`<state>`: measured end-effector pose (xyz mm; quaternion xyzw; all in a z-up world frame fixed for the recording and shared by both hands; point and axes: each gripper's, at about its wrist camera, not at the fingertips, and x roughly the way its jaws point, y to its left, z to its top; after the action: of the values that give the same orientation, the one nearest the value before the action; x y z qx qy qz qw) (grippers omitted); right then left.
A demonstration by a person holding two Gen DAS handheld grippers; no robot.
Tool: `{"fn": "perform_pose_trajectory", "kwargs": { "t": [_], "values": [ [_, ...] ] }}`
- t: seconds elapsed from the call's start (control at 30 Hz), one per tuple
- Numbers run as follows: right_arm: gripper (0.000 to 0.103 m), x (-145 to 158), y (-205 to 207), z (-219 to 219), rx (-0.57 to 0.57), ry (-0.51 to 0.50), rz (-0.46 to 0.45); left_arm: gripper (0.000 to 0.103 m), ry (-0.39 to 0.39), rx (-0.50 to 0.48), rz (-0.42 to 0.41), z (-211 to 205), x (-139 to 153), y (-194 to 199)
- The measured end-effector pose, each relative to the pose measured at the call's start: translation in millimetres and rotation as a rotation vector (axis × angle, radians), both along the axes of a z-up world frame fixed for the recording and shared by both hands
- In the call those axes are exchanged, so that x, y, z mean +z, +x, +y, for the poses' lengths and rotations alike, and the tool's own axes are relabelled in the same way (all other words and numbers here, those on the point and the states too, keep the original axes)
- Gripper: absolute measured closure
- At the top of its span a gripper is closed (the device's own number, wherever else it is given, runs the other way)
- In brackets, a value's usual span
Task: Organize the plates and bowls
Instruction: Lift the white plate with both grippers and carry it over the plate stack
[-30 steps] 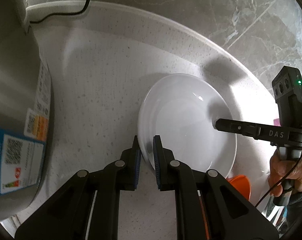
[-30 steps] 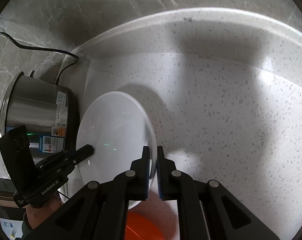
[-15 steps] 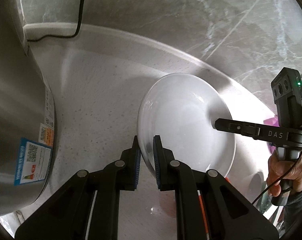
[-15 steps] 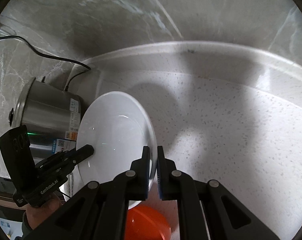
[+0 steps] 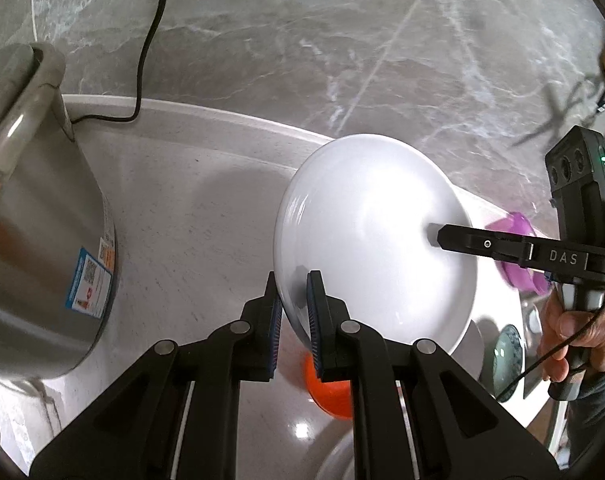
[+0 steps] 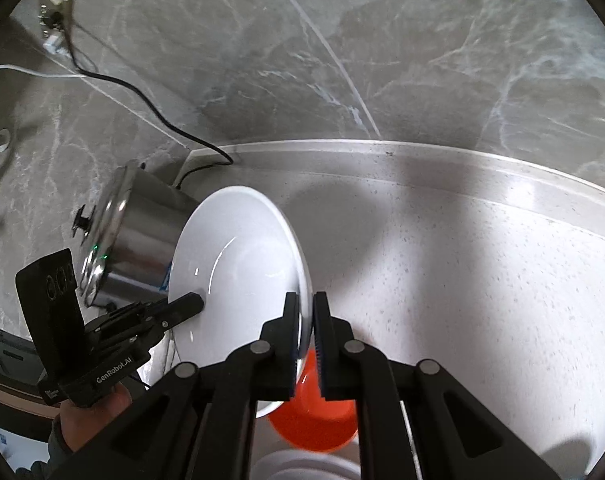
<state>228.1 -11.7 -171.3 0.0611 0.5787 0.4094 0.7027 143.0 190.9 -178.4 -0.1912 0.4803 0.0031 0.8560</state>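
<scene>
**White plate aloft, sorting unfinished**

Both grippers, left gripper (image 5: 293,312) and right gripper (image 6: 305,328), clamp opposite rims of the round white ceramic plate (image 5: 376,236), held clear above the speckled counter (image 6: 482,280). An orange bowl (image 6: 314,424) below awaits sorting.

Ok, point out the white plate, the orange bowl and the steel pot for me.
white plate (image 5: 366,232), left wrist view, middle of its inner face.
orange bowl (image 6: 310,428), right wrist view, inside, between the gripper arms.
steel pot (image 5: 42,240), left wrist view, its shiny side wall.
</scene>
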Motion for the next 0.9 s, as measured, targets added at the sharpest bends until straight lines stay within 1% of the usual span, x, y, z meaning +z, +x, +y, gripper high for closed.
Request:
{"fn": "perform_pose_trajectory", "kwargs": {
  "t": [0.03, 0.1, 0.33, 0.53, 0.67, 0.9],
  "values": [
    [0.094, 3, -2, -2, -0.004, 0.002, -0.001, 0.093, 0.001, -0.006, 0.0, -5, 0, 1],
    [0.094, 8, -11, -11, -0.014, 0.008, -0.005, 0.093, -0.004, -0.022, -0.001, -14, 5, -12],
    [0.093, 15, -44, -39, -0.026, 0.011, -0.012, 0.092, -0.027, -0.064, 0.007, -41, 7, -49],
    [0.093, 9, -74, -69, -0.049, 0.009, 0.011, 0.092, -0.039, -0.115, 0.037, -69, -3, -78],
    [0.093, 5, -92, -85, -0.06, 0.005, 0.023, 0.092, -0.06, -0.14, 0.059, -87, -10, -99],
    [0.093, 0, -121, -108, -0.081, 0.002, 0.042, 0.092, -0.053, -0.175, 0.074, -111, -10, -126]
  ]
}}
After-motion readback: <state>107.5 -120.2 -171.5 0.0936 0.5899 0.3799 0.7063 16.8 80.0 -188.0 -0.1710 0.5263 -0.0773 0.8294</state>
